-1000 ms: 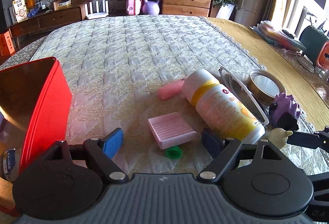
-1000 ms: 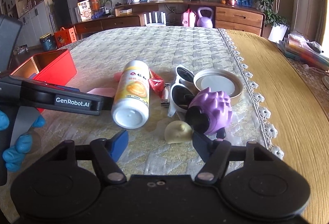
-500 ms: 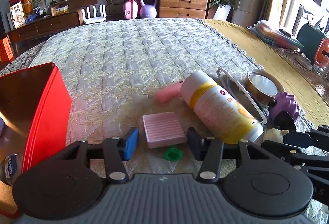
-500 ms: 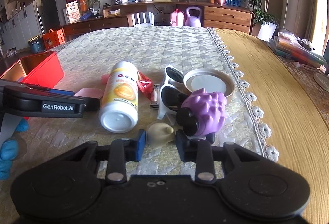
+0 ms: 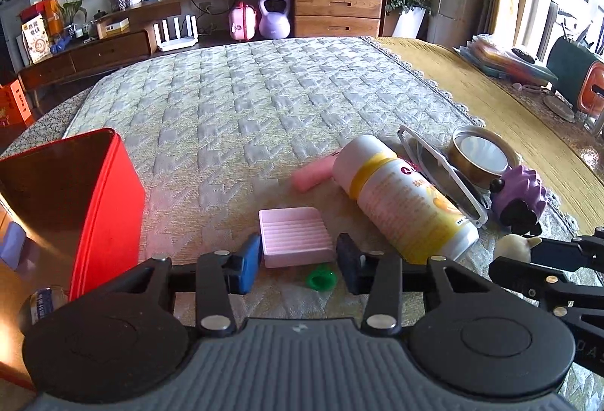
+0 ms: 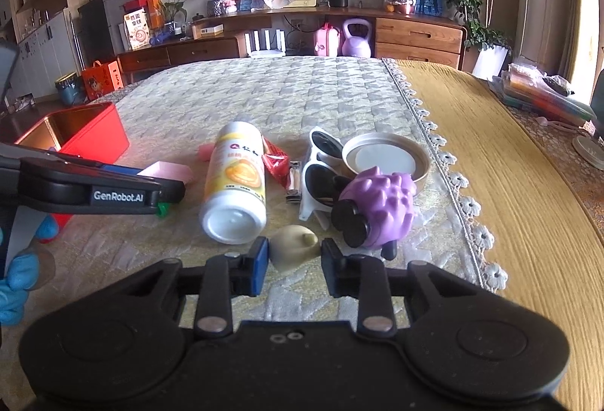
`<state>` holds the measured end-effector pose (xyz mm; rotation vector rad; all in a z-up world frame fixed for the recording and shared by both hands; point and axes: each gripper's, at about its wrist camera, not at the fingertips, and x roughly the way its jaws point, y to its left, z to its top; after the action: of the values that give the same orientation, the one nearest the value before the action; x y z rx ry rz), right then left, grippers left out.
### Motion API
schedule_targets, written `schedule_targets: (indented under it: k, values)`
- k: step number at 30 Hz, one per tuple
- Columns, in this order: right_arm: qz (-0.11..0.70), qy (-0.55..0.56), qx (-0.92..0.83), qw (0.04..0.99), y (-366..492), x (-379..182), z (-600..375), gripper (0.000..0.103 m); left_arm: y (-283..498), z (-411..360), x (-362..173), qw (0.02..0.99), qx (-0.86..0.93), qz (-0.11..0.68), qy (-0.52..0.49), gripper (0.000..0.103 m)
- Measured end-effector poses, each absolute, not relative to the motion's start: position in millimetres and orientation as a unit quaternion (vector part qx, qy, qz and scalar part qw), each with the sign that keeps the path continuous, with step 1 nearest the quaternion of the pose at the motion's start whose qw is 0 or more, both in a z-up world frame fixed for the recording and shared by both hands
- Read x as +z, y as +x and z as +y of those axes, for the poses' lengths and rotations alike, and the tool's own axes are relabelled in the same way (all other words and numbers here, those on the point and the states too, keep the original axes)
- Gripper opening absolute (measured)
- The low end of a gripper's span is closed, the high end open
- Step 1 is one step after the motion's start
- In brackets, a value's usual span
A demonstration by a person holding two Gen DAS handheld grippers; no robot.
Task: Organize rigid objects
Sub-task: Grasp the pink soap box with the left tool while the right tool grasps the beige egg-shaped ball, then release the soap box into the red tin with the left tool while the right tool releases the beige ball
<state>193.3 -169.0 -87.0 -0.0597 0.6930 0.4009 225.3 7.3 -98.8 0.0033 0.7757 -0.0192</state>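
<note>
My left gripper [image 5: 298,258] has its jaws closed onto the two sides of a flat pink ridged box [image 5: 294,235] that lies on the quilted cloth. A small green cap [image 5: 320,278] lies just below it. My right gripper [image 6: 294,265] is closed on a cream, garlic-shaped object [image 6: 292,246], also visible in the left wrist view [image 5: 515,246]. A white and yellow bottle [image 6: 236,184] lies on its side between the two grippers. An open red tin [image 5: 71,192] stands at the left.
A purple spiky toy [image 6: 377,210], white sunglasses [image 6: 321,165], a round gold tin [image 6: 385,158], a red wrapper [image 6: 275,161], a nail clipper [image 6: 293,180] and a pink roll [image 5: 311,175] crowd the right. The lace edge [image 6: 453,180] borders bare yellow cloth.
Both grippers have closed from wide open: the left onto the pink box, the right onto the cream object. Both moved slightly forward.
</note>
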Motion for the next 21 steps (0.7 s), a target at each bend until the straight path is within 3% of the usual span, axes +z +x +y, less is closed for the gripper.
schedule_targets:
  k: [21]
  values:
    - [0.309, -0.03, 0.229, 0.922, 152, -37, -149, 0.03, 175, 26, -51, 0.933, -0.016, 0.36, -0.013, 0.043]
